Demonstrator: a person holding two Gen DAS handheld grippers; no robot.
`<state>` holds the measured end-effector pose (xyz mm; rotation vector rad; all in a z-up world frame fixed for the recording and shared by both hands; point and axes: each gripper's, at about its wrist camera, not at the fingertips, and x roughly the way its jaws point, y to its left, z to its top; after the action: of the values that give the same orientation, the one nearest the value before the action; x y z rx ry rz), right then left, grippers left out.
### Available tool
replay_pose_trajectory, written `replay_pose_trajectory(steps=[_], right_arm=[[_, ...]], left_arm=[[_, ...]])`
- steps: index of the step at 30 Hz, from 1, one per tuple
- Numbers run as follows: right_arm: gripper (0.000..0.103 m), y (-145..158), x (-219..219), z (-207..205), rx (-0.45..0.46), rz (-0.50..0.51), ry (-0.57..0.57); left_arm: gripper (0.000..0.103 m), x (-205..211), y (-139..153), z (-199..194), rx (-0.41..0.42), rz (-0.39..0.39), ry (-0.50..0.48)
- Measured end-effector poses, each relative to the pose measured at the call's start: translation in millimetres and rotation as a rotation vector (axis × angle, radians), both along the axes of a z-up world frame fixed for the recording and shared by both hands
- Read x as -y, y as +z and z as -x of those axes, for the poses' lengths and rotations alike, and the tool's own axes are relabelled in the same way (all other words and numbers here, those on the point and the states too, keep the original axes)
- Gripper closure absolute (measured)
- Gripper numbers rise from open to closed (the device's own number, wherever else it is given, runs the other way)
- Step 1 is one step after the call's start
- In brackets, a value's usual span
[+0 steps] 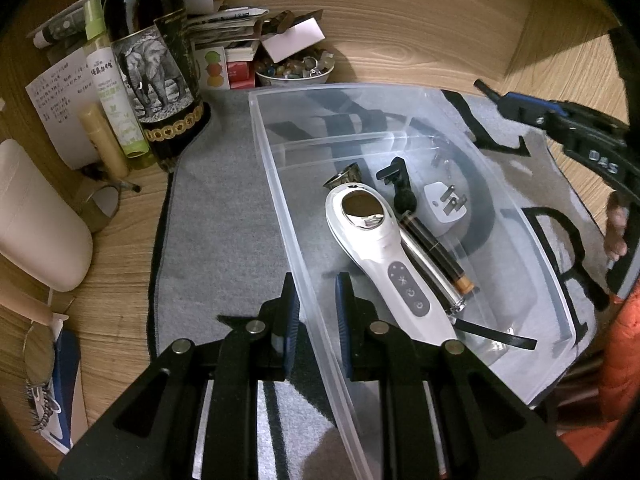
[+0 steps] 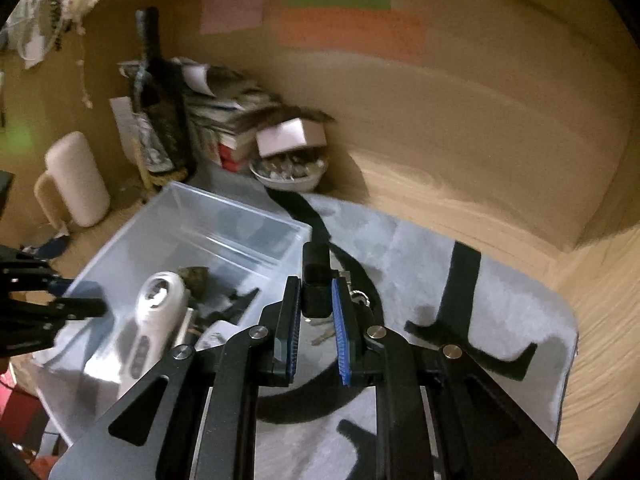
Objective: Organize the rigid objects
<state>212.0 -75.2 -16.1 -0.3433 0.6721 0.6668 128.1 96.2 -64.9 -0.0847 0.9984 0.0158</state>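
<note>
Two grippers | left gripper (image 1: 318, 300) clamps bin wall (image 1: 304, 280) | right gripper (image 2: 316, 304) pinches blurred black block (image 2: 316, 280), perhaps keys

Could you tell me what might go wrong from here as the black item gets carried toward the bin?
1. The right gripper pinches the small black block only at its lower end, so it might tip or slip out.
2. The left gripper clamps the clear bin by its thin wall; it could flex or shift.
3. Landing on the white handheld device might knock it.
</note>
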Motion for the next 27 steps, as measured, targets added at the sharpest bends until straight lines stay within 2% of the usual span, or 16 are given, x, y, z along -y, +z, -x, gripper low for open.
replay_pose_trajectory(steps=[7, 13, 17, 27], right_arm=[[0.089, 14.4, -9.8, 25.4, 0.059, -0.017, 0.052], [0.089, 15.3, -19.9, 42.6, 0.061, -0.028, 0.100], [0.089, 6.7, -28.3, 50.3, 0.020, -0.033, 0.139], [0.089, -27.2, -52.3, 56.6, -0.101, 0.044, 0.207]], left_arm=[[0.087, 0.7, 0.1, -0.5, -0.002, -0.004, 0.000], [0.087, 0.3, 0.3, -0.4, -0.002, -0.006, 0.000], [0.087, 0.5, 0.5, -0.7, -0.003, -0.010, 0.000], [0.087, 0.5, 0.7, -1.1, -0.004, -0.010, 0.001]])
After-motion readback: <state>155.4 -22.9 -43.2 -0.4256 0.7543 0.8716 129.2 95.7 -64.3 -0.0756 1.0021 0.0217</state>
